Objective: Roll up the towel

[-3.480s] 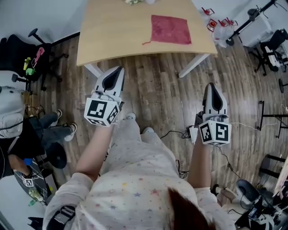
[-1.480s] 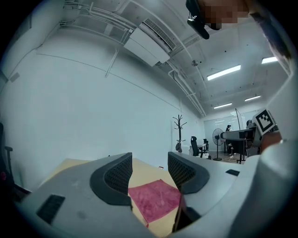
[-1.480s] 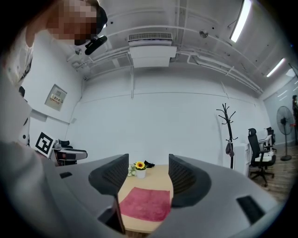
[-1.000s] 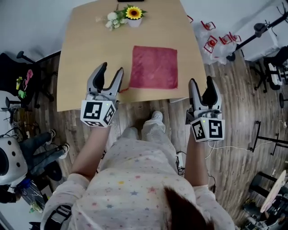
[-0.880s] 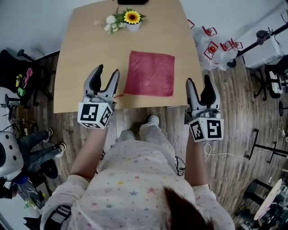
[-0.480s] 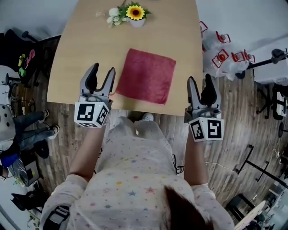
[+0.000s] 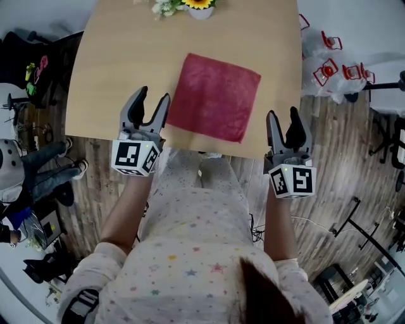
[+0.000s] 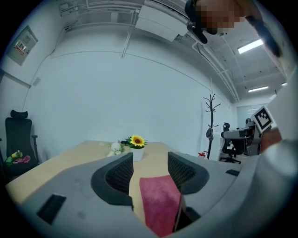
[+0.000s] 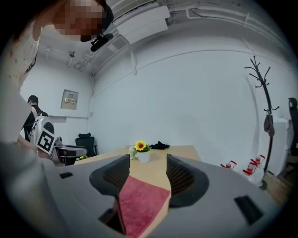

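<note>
- At the near edge of the table (image 7: 107, 69): left gripper (image 7: 154, 95) held over the wood, jaws wide apart, empty.
- Right gripper (image 7: 283, 114) by the near right corner, jaws equally apart, empty.
- Red towel (image 7: 215, 96) lay flat, unrolled, slightly skewed, between them.
- Far edge: sunflower pot (image 7: 200, 7), well apart from the towel.

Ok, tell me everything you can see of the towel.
The towel is a dark red, roughly square cloth of soft, nappy fabric. It lies flat and unrolled on the light wooden table, turned slightly askew, one side close to the table's near edge. Nothing lies on it; the left gripper and right gripper are both open, gripping nothing.
</note>
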`<action>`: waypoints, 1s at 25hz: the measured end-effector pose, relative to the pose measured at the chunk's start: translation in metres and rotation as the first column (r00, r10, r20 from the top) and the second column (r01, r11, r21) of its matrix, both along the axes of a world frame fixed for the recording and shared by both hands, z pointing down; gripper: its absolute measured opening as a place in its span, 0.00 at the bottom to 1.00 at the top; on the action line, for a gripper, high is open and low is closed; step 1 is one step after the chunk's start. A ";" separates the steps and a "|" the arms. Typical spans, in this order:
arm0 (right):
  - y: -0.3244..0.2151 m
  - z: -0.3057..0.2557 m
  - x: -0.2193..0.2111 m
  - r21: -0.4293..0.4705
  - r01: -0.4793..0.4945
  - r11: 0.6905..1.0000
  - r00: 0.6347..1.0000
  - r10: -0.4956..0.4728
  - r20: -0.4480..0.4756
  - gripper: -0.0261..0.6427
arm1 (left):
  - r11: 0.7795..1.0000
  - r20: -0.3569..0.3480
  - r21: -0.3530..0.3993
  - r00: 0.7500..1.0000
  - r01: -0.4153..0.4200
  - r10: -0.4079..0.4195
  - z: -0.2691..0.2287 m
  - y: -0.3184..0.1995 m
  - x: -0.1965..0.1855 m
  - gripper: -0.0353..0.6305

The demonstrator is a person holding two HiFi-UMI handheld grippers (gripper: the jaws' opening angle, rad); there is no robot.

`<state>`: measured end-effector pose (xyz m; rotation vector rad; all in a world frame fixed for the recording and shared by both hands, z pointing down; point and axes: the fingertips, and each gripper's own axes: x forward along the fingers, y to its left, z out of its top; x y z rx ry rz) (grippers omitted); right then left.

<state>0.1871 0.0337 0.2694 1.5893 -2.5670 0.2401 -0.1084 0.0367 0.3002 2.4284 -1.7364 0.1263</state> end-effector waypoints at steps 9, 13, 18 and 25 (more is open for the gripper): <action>0.025 0.100 -0.019 -0.219 0.009 0.976 0.991 -0.039 -0.131 0.37 | 0.990 0.018 -0.118 0.996 -0.082 0.085 0.063 0.003 -0.007 0.38; 0.042 0.135 -0.028 -0.310 0.008 0.951 0.990 -0.051 -0.130 0.37 | 0.977 0.024 -0.178 0.992 -0.119 0.125 0.090 0.013 -0.012 0.37; 0.053 0.163 -0.035 -0.380 -0.005 0.925 0.993 -0.041 -0.114 0.36 | 0.960 0.026 -0.238 0.987 -0.145 0.156 0.116 0.020 -0.011 0.37; 0.069 0.188 -0.041 -0.445 0.006 0.895 0.989 -0.071 -0.131 0.36 | 0.936 0.046 -0.311 0.981 -0.165 0.188 0.145 0.029 -0.007 0.37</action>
